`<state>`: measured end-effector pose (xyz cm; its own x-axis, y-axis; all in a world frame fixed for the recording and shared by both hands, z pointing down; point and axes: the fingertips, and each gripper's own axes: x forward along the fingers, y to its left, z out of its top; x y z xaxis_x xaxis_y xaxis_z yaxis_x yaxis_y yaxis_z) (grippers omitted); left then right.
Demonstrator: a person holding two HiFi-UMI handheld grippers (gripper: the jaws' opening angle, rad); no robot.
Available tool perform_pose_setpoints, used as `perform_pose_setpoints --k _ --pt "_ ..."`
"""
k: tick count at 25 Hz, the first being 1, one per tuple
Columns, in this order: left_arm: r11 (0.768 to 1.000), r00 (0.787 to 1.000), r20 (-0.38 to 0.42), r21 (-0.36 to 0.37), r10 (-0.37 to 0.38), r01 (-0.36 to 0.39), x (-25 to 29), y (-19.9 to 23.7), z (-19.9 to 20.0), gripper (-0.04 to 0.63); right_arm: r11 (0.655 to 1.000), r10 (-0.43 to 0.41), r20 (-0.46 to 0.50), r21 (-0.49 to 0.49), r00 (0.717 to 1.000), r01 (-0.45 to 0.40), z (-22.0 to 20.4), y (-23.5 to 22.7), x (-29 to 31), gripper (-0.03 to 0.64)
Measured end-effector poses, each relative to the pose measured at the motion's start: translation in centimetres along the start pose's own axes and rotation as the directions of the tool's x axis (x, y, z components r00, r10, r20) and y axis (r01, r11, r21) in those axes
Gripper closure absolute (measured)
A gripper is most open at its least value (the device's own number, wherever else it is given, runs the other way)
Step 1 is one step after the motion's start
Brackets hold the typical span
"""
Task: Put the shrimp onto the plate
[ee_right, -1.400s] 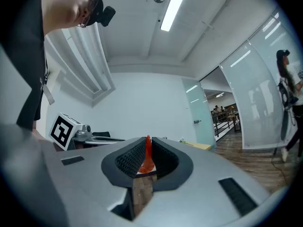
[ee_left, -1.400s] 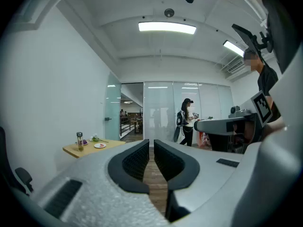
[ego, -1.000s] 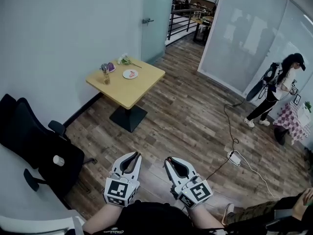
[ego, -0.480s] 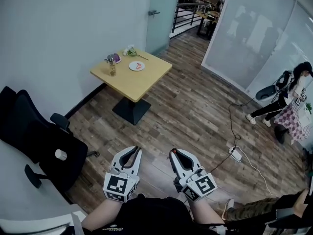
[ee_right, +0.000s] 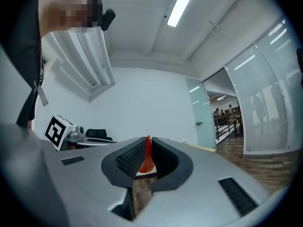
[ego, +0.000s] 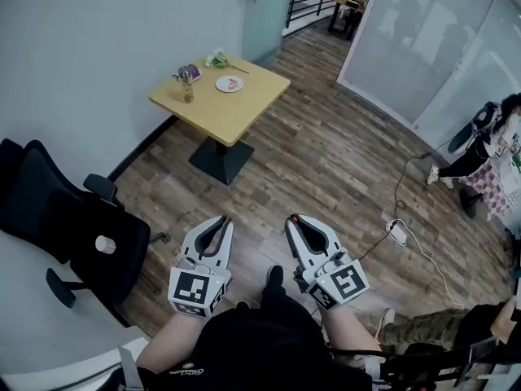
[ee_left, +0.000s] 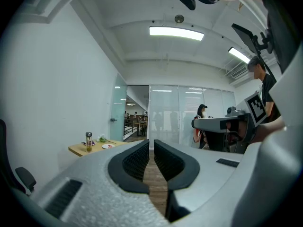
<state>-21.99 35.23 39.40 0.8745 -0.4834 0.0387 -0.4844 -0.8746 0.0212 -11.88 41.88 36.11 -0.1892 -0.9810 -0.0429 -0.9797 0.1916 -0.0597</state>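
1. Shrimp is absent from the left gripper point(ego: 220, 222), held low over the wooden floor point(ego: 326, 161); its 2 jaws are drawn almost together, with only a thin slit between them and nothing in it
2. Well ahead, the white plate point(ego: 221, 83) sits on the far side of a yellow table point(ego: 220, 116), well apart from both grippers; something reddish lies on it, too small to identify
3. The right gripper point(ee_right: 147, 140) has the shrimp point(ee_right: 147, 157): an orange-red sliver stands upright between the ribbed pads, the jaws closed onto its flat sides and its tip poking just above them
4. Judged from its size, the shrimp looks light and thin, probably smooth-skinned, so it may slide or twist if the grip slackens on the way to the table
5. The thicker middle of the body looks the soundest place to pinch; a hold near the narrow tip would likely let it pivot, and a hard squeeze could bend or mark it if it is soft
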Motion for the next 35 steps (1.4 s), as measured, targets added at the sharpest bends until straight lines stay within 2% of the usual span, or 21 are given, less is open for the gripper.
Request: perform_pose_setpoints --k 9,17,25,29,35 --pt "1.000 1.000 -0.018 0.025 -0.008 0.008 4.9 0.6 -0.2 0.563 1.000 0.015 0.043 0.025 0.999 -0.016 -0.2 -4.0 2.2 0.580" --pt "1.000 0.999 -0.045 0.028 -0.004 0.005 14.7 1.7 0.5 0.565 0.998 0.041 -0.018 0.055 0.999 -0.040 -2.4 -12.5 6.1 0.580" --pt "0.997 0.996 -0.045 0.047 0.071 -0.069 25.4 2.2 2.8 0.568 0.989 0.138 -0.014 0.064 0.990 -0.137 -1.1 -22.8 10.2 0.580" --pt "0.995 0.995 -0.045 0.051 0.088 -0.086 29.3 1.9 3.1 0.571 0.986 0.154 -0.006 0.059 0.988 -0.154 -0.4 -26.9 11.4 0.580" --pt "0.994 0.994 -0.046 0.030 0.103 -0.102 32.8 2.3 2.4 0.571 0.984 0.170 -0.007 0.055 0.986 -0.169 -0.5 -30.5 13.3 0.580"
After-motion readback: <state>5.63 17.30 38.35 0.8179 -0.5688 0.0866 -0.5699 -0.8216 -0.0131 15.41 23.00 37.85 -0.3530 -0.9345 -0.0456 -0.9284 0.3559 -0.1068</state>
